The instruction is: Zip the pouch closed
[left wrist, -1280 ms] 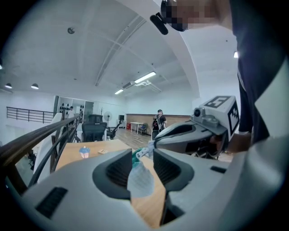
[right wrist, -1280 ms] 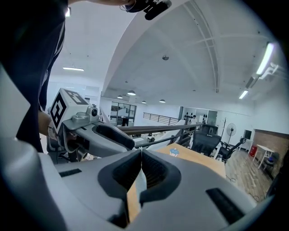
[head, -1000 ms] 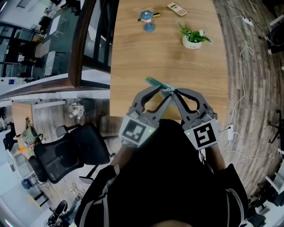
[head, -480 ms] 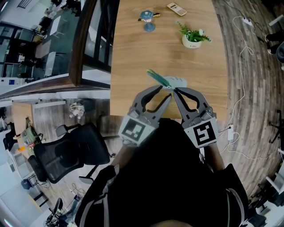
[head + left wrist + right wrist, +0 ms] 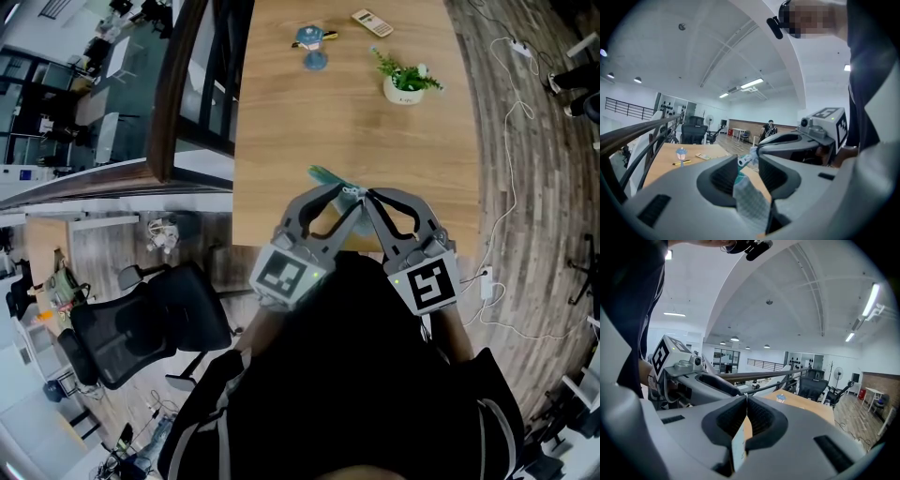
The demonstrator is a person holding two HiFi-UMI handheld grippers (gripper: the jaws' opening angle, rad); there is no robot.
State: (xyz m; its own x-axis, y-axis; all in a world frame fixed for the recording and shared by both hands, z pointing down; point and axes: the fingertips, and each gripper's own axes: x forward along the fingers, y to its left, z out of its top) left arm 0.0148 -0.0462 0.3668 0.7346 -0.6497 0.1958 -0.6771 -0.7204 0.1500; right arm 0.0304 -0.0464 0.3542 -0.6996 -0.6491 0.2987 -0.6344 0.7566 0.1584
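Both grippers meet over the near edge of the wooden table [image 5: 281, 122] and hold a small teal and white pouch [image 5: 330, 176] in the air between them. My left gripper [image 5: 351, 195] is shut on the pouch's checked fabric [image 5: 749, 201], and a small white zipper pull [image 5: 744, 161] sticks out at its tips. My right gripper [image 5: 367, 195] comes in from the right, tip to tip with the left one. Its jaws [image 5: 746, 399] are shut on a thin pale edge of the pouch [image 5: 738, 446]. The zipper line itself is hidden.
A potted plant [image 5: 405, 82], a remote-like device [image 5: 371, 21] and a small blue figurine [image 5: 311, 42] stand at the far end of the table. A dark railing [image 5: 178, 94] runs along its left side. An office chair [image 5: 150, 319] stands at the lower left. Cables [image 5: 511, 141] lie on the floor to the right.
Half a second ago the pouch showed spread out, with a white part to the right; now only a narrow teal strip shows. Both grippers have stayed in place.
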